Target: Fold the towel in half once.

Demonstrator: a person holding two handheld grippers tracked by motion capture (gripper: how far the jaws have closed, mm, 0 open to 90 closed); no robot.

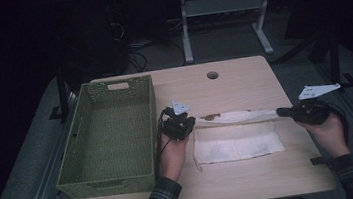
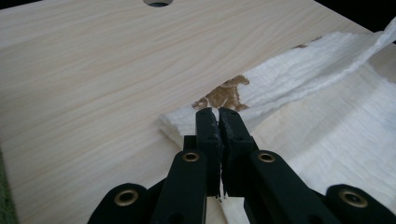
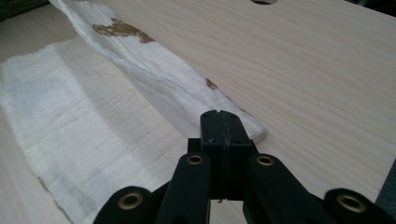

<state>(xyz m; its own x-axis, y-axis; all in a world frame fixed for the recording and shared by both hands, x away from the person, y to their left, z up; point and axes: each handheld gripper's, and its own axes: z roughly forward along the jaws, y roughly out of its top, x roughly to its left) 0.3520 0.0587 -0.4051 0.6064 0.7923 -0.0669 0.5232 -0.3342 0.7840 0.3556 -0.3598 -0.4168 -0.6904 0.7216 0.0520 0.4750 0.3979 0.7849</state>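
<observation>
White, brown-stained cloth towel: spread on pale wooden bench, far edge lifted and stretched between left gripper and right gripper. Jaws of both fully closed, each pinching one corner of that edge. Woven green plastic basket at the left, seen from high view. Brown stain beside the left jaws, clear in both gripper views.

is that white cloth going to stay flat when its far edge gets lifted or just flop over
Likely floppy: the cloth sags into a soft fold between the left claw and right claw, both shut on its far edge. Probably light, since thin pinches at two corners lift that edge. The brown stain suggests it soaks up liquid, so it should drag rather than slide on the table.
</observation>
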